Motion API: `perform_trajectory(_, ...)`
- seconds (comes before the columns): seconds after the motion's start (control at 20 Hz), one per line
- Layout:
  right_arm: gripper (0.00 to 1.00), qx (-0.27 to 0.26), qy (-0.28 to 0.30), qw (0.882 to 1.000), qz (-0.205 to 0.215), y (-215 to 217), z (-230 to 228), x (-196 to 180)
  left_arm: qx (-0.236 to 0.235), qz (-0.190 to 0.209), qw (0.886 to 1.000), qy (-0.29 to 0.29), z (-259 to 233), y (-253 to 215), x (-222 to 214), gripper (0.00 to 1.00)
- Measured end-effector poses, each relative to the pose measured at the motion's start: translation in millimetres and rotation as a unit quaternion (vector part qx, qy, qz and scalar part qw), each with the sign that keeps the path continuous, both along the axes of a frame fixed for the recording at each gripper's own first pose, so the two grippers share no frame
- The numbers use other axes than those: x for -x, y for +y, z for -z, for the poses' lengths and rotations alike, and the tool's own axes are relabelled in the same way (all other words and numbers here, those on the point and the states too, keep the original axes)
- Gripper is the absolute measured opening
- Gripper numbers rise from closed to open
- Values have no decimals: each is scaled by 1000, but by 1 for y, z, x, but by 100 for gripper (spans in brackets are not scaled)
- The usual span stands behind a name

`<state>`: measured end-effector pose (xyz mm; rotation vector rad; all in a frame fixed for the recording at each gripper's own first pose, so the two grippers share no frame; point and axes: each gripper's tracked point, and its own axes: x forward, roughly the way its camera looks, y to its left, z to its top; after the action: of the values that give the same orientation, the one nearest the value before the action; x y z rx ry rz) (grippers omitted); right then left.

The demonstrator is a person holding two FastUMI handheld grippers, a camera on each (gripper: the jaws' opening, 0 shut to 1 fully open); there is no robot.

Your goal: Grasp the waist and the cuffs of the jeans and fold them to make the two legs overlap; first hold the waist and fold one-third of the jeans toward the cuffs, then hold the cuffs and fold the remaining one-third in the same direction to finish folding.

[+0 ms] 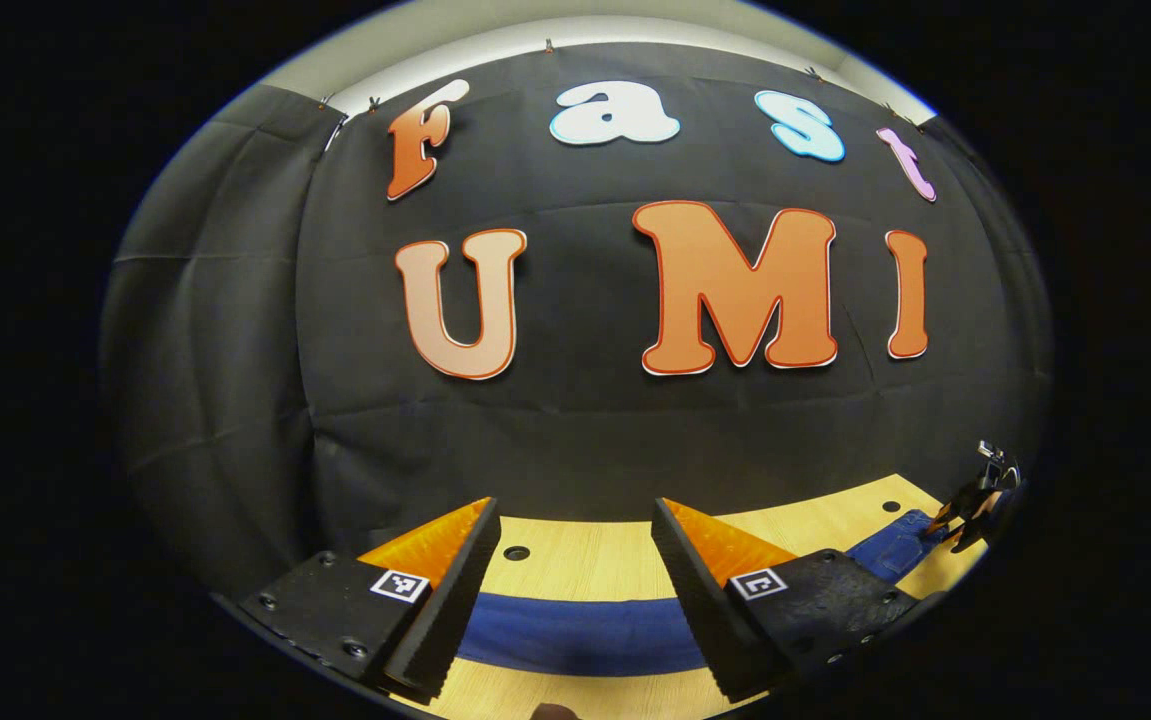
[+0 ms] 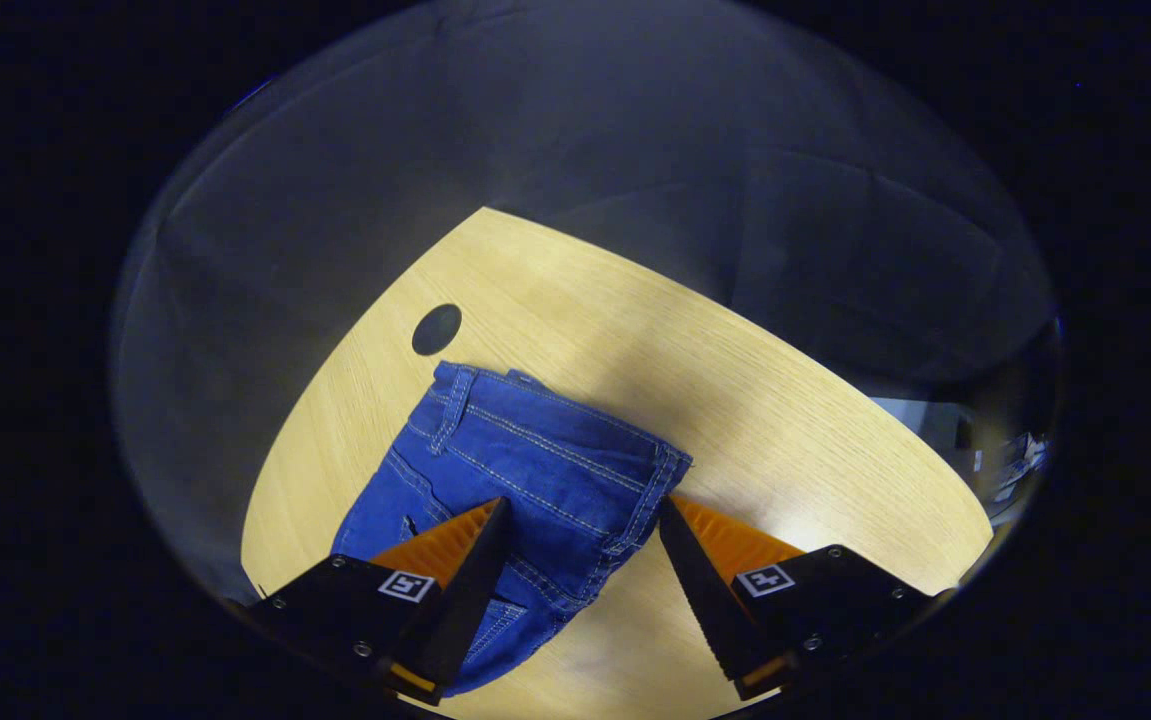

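Note:
Blue jeans lie flat on a light wooden table. In the right gripper view their waist end [image 2: 535, 455] with belt loops and pale stitching sits just ahead of my right gripper [image 2: 583, 505], which is open above the waistband's near corner. In the left gripper view a band of the jeans [image 1: 575, 630] runs across under my left gripper [image 1: 575, 505], also open, fingers apart with nothing between them. Farther right in that view the jeans' waist [image 1: 895, 545] appears with the other gripper [image 1: 980, 500] over it.
The wooden table [image 2: 735, 400] has round holes [image 2: 436, 329] near its far edge, also seen as a hole [image 1: 516, 552] in the left gripper view. Black cloth walls close in behind the table. Bare wood lies to the right of the waist.

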<state>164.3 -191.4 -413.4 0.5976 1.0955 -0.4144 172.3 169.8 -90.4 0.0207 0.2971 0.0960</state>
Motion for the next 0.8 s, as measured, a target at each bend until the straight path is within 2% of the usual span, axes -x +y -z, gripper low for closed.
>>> perform_trajectory(0.05,90,21,0,1000,-13,-2,-3,-1,-3,-4,1000,4,0,2,5,93)
perform_trajectory(0.1,80,25,-1,999,-26,0,-1,0,-1,-4,1000,9,2,2,9,93)
perform_trajectory(0.2,51,18,-6,1000,-25,2,-6,3,2,-7,1000,16,7,2,15,94)
perform_trajectory(0.25,45,17,-15,999,-22,-2,-12,4,2,-7,1000,19,9,3,17,94)
perform_trajectory(0.3,34,17,-16,999,-22,0,-10,1,5,-7,1000,21,12,4,17,94)
perform_trajectory(0.35,22,15,-12,999,-39,4,-11,7,11,-8,1000,24,15,5,18,94)
perform_trajectory(0.5,22,12,-32,999,-40,-4,-34,3,32,1,999,21,19,6,16,94)
perform_trajectory(0.7,22,76,-62,994,-55,-26,-81,-1,48,21,998,26,28,7,3,94)
perform_trajectory(0.8,22,91,-83,991,-51,-19,-100,-12,63,34,997,26,32,3,-4,94)
